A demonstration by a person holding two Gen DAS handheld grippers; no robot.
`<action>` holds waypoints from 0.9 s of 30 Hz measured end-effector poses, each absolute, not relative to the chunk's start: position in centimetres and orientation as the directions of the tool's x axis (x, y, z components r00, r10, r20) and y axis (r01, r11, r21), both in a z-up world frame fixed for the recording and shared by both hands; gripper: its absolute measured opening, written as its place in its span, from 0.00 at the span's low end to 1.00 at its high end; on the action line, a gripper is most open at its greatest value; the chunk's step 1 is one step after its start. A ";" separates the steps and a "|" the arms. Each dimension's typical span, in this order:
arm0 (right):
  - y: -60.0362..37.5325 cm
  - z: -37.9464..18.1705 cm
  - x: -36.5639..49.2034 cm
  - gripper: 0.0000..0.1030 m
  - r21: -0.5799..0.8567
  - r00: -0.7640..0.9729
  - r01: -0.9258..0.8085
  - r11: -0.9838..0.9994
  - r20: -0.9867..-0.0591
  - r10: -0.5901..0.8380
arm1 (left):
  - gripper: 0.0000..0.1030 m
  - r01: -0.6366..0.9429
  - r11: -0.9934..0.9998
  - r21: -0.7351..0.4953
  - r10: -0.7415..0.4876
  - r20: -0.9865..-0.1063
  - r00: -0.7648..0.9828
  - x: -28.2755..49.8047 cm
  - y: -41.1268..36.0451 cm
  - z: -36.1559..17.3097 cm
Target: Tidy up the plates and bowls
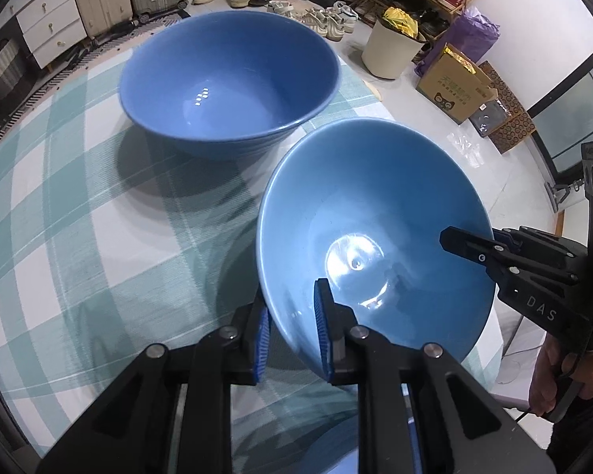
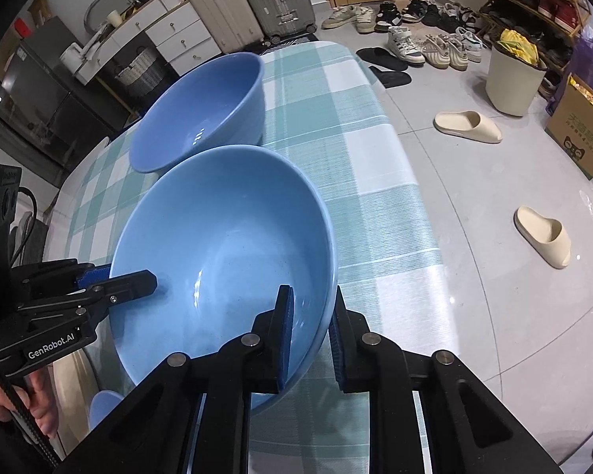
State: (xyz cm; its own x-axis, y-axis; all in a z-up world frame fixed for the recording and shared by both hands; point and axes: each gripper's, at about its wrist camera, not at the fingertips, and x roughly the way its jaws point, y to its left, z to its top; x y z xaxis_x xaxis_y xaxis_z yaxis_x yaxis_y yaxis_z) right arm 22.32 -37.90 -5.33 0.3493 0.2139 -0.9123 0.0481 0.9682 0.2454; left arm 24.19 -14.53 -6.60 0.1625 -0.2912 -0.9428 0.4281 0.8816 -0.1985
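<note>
Nearest, the lighter blue bowl (image 1: 375,237) is held at its rim from two sides, tilted, just above the table (image 1: 79,237). The left gripper (image 1: 292,328) is closed on the near-left rim, one of its fingers (image 1: 322,324) inside the wall and the other outside; the right gripper (image 2: 312,339) is clamped the same way on the opposite rim, with only the bowl wall between its blue pads. Nothing else is gripped. In the left wrist view the right gripper is seen reaching in from the right edge, so both hands are judged equally near and the load shared. The key relation: the larger, darker blue bowl (image 1: 229,79) sits upright on the table just beyond the held bowl, ahead and slightly left of the fingers, mouth up, rims close but not clearly touching. Nesting the held bowl into it is judged the likely next move, needing a lift forward and levelling. The table is covered with a teal-and-white checked cloth (image 2: 355,158). Further off, on the pale tile floor, beige slippers (image 2: 466,126), rows of shoes (image 2: 415,12), a white bin (image 2: 514,75), a cardboard box (image 2: 581,142), suitcases (image 2: 249,4) and a white drawer unit (image 2: 170,35) are seen.
</note>
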 end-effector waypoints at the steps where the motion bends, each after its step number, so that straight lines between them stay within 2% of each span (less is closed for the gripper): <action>1: -37.6 -5.3 22.3 0.16 0.246 0.348 0.044 0.968 -0.912 0.216 | 0.18 0.433 0.880 -0.195 -0.291 -0.942 0.168 24.1 -14.3 -6.5; 12: -35.9 -5.0 22.2 0.13 0.230 0.352 0.019 0.973 -0.913 0.209 | 0.18 0.413 0.891 -0.189 -0.288 -0.938 0.192 23.5 -12.3 -6.3; 27: -35.2 -1.5 21.1 0.13 0.234 0.409 -0.004 0.972 -0.887 0.215 | 0.18 0.413 0.892 -0.182 -0.303 -0.920 0.248 22.1 -11.0 -3.7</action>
State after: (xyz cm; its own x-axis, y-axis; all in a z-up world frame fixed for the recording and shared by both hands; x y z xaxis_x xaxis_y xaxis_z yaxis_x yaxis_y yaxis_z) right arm 21.13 -35.17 -1.54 0.4090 0.2147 -0.8869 -0.0037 0.9723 0.2337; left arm 22.12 -10.98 -3.69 0.2476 -0.3028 -0.9203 0.4132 0.8922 -0.1824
